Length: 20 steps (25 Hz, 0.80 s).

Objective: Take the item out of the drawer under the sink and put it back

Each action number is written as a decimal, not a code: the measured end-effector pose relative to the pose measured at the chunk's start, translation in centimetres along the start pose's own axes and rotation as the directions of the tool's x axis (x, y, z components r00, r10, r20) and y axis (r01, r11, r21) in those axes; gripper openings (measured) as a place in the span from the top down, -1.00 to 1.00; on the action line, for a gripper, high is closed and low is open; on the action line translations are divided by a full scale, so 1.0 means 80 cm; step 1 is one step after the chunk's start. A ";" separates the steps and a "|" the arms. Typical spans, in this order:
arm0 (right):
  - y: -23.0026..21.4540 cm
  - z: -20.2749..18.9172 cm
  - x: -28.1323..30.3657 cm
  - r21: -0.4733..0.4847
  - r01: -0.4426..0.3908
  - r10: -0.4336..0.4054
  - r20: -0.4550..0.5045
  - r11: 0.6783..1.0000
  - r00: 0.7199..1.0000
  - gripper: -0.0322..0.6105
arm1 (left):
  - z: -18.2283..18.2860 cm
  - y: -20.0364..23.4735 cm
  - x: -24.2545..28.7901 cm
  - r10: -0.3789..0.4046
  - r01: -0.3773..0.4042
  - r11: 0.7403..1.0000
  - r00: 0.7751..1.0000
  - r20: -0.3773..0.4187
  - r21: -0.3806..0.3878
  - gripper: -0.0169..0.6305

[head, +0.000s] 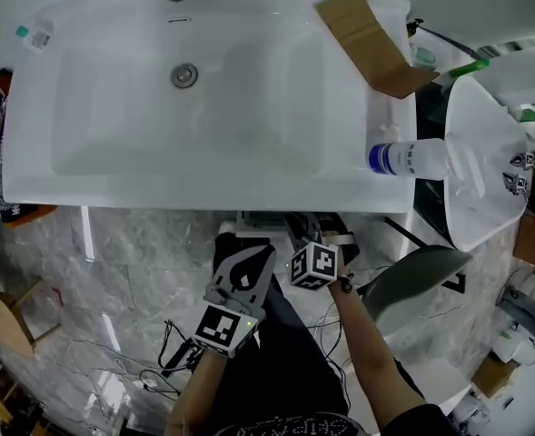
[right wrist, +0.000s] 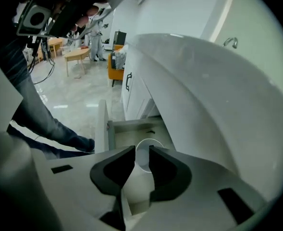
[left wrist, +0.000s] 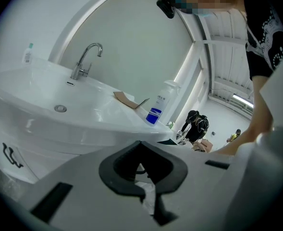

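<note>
Under the front edge of the white sink [head: 31, 184] the drawer [head: 260, 225] stands pulled out. My right gripper [right wrist: 141, 150] points steeply down into the drawer [right wrist: 131, 129], jaws open. A white round item [right wrist: 142, 161] shows through the gap at the fingertips; I cannot tell whether the pads touch it. From the head view only the right gripper's marker cube [head: 314, 263] shows, hiding its jaws. My left gripper [head: 253, 262] hangs beside it, just left, in front of the drawer. Its jaws [left wrist: 141, 146] are shut with nothing between them.
On the sink's right rim lie a bottle with a blue label [head: 403, 159] and a piece of brown cardboard [head: 367, 44]. A second white basin [head: 485, 171] stands at the right. Cables [head: 158, 361] trail over the marble floor, and a wooden stool [head: 8, 312] sits at left.
</note>
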State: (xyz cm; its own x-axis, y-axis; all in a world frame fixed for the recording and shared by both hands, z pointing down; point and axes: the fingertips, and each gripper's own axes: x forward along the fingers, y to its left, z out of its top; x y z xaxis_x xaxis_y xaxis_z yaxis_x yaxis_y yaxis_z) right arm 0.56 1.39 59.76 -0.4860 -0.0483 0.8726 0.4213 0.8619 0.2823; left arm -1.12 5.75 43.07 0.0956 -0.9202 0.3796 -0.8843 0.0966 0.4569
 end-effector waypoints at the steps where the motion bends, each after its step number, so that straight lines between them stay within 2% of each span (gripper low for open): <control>1: 0.001 -0.004 0.006 -0.014 -0.009 0.009 -0.014 1.000 1.000 0.65 | -0.002 0.000 0.001 0.008 -0.007 1.000 1.000 0.009 -0.010 0.95; 9: 0.013 -0.014 0.047 -0.070 -0.082 0.077 -0.077 0.994 0.994 0.65 | -0.010 0.012 0.004 0.062 -0.061 0.997 0.998 0.020 -0.055 0.95; 12: 0.015 -0.020 0.062 -0.071 -0.090 0.083 -0.094 0.993 0.992 0.65 | -0.017 0.014 0.004 0.066 -0.067 0.996 0.998 -0.014 -0.059 0.95; 15: 0.015 -0.026 0.073 -0.064 -0.105 0.096 -0.123 0.992 0.988 0.65 | -0.015 0.015 0.006 0.073 -0.073 0.995 0.997 0.008 -0.066 0.95; 20: 0.021 -0.035 0.086 -0.074 -0.142 0.127 -0.181 0.987 0.975 0.72 | -0.021 0.014 0.005 0.073 -0.075 0.995 0.997 -0.032 -0.065 0.95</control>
State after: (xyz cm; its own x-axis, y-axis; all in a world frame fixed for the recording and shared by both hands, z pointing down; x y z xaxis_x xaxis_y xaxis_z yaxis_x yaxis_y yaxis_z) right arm 0.08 1.07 67.37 -0.2818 -0.0295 0.9590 0.5418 0.8200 0.1844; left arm -1.34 6.12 45.09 0.0449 -0.8981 0.4375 -0.8574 0.1900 0.4782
